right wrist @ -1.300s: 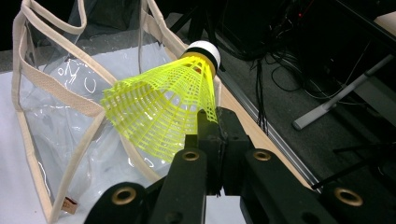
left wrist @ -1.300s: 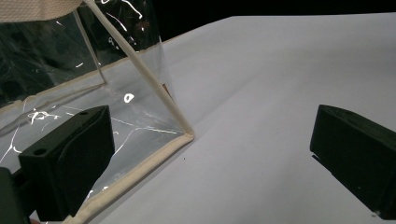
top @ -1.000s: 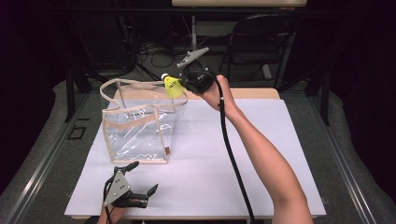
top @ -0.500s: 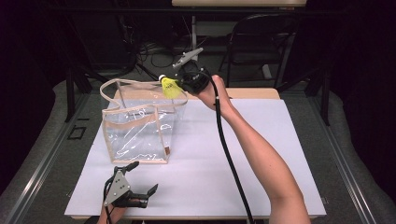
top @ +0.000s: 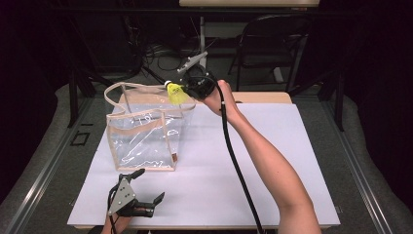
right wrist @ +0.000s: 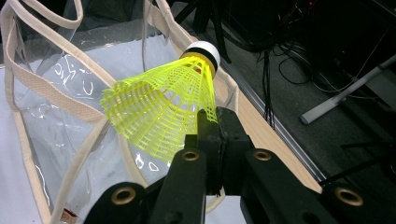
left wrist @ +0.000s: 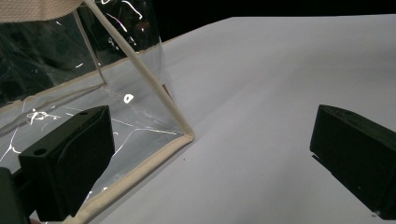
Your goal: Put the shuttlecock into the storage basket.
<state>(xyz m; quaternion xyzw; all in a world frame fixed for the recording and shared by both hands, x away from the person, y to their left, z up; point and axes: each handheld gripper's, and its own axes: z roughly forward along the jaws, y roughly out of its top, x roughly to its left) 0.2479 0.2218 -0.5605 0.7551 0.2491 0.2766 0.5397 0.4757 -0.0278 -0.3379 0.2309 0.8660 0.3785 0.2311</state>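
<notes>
The right gripper is holding a yellow shuttlecock over the far right corner of the clear bag, and its fingers are closing tightly on the edge of the plastic skirt, as the right gripper view is showing. The step in hand seems to be the carrying of the shuttlecock to the mouth of the bag, so that it can be dropped inside. In front of the fingers the cork end is pointing away and a little upward, and the bag's beige rim is lying just below and beyond the skirt. I think the next move is asking for a small advance over the opening and then a release, with care that the skirt is not catching on the handle. The left gripper is resting low on the white desk, with its fingers standing wide apart and holding nothing; the near bottom corner of the bag is sitting just ahead of its left finger. The bag's walls are transparent and are reflecting light, so whether anything is already lying inside is hard to judge.
</notes>
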